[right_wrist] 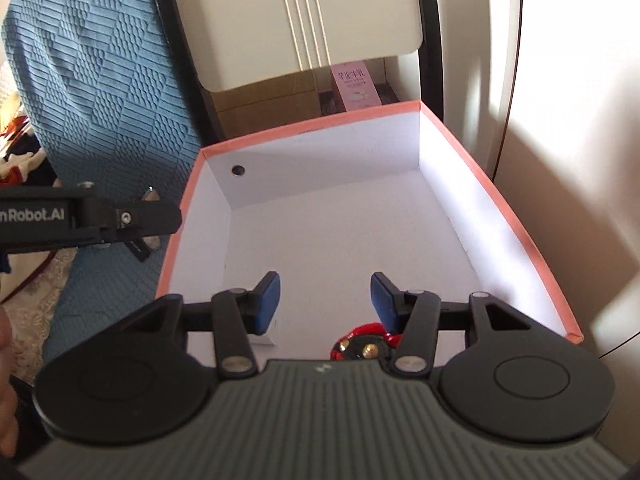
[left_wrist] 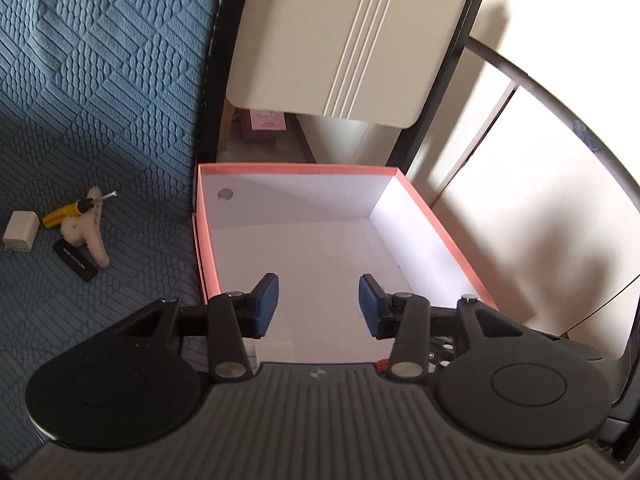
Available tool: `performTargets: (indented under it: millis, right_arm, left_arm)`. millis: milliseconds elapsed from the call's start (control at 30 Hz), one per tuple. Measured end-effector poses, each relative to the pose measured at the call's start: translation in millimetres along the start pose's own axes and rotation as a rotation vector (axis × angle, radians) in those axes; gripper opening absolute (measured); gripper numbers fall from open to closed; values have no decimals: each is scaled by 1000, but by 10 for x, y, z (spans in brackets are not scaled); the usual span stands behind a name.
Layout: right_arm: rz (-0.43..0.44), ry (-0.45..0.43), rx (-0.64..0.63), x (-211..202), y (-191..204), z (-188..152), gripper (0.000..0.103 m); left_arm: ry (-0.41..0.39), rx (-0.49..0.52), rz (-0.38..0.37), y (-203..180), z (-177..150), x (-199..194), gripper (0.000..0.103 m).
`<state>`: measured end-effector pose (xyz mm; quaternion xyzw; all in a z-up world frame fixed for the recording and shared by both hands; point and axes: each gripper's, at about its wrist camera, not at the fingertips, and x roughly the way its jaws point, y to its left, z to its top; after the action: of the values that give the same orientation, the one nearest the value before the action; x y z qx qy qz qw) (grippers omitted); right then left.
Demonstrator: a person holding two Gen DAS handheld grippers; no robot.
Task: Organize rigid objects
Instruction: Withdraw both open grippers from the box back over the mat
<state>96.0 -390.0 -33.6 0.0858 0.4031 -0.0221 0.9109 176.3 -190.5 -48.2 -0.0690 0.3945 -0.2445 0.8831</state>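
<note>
Two grippers hang over one open box. The box [left_wrist: 208, 240] has a pink rim and white walls inside, and it sits beside a blue quilted cover [left_wrist: 100, 80]. One round hole [left_wrist: 225, 194] shows in its far wall.

The left gripper [left_wrist: 319, 306] points down into the box. Its blue pads [left_wrist: 266, 304] stand apart and nothing is between them, so it is open and holds nothing. The right gripper [right_wrist: 324, 304] also points down into the box. Its blue pads [right_wrist: 267, 304] stand apart too, with only the white floor between them. It is open and empty as well.

Down at the near end of the box, just under the right gripper, lies a red and black thing [right_wrist: 360, 346] with small gold dots. Most of it is hidden, so I cannot tell what it is.

Four small things lie out on the blue cover, well apart from the box. One is a yellow screwdriver [left_wrist: 70, 210] with a black neck and a metal tip. It lies across a fluffy cream toy [left_wrist: 86, 232]. A flat black bar [left_wrist: 76, 264] lies just beside the toy. A small white block [left_wrist: 20, 232] sits near the screwdriver's handle.

Behind the box stands a cream chair back [left_wrist: 340, 40] with thin stripes, and a pink carton [right_wrist: 356, 88] shows under it.
</note>
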Motion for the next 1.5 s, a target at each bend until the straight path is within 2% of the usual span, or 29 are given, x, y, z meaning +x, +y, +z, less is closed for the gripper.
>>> performTargets:
  millis: [433, 667, 933, 1500]
  right_arm:
    - [109, -215, -99, -650, 590, 237, 53]
    - [156, -243, -143, -801, 894, 182, 53]
    - [169, -235, -179, -827, 1132, -9, 53]
    - [164, -148, -204, -618, 1497, -345, 53]
  left_arm:
    - [-255, 10, 7, 180, 84, -1083, 51]
    - [-324, 4, 42, 309, -13, -1446, 51]
    - [-344, 18, 83, 499, -178, -1627, 51]
    - [-316, -56, 159, 1231, -522, -1788, 51]
